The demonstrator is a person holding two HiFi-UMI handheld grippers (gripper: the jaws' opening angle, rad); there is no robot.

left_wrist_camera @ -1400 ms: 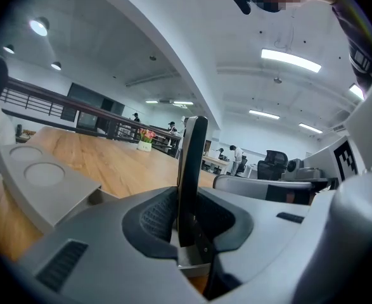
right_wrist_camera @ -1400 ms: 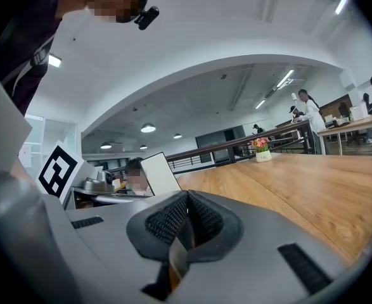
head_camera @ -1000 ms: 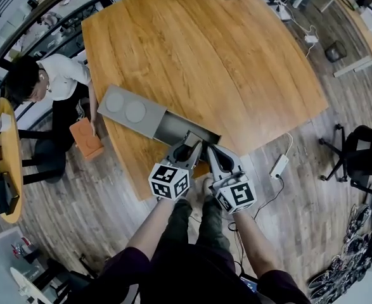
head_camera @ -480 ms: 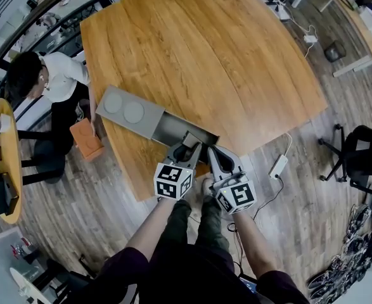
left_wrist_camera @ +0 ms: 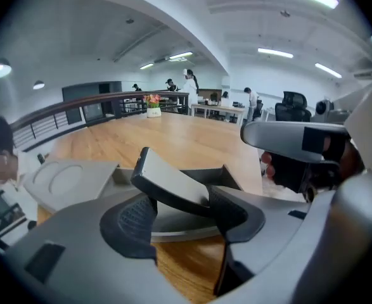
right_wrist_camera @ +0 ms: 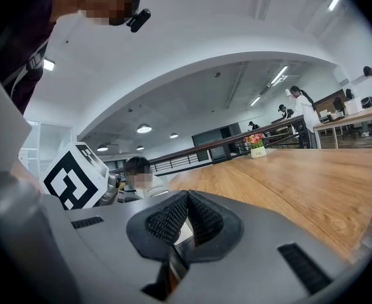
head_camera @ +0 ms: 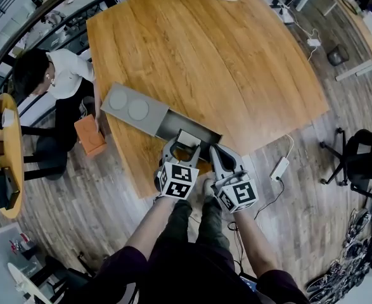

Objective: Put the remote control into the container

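Currently the jaws of the left tool (left_wrist_camera: 182, 215) have just been opening and stand released. The flat grey rectangular remote control (left_wrist_camera: 173, 183) lies tilted between them, over the long grey container (left_wrist_camera: 227, 173). Right tool (right_wrist_camera: 184, 219): clenched, empty. The remote is judged light, rigid and slippery; grip across its long edges.

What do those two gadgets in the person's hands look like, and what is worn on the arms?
Each is a grey plastic two-jaw gripper, the left gripper and the right gripper alike, with black ribbed pads inside the jaws. Behind each sits a white cube with black square markers. No cables show. The person wears dark purplish sleeves.
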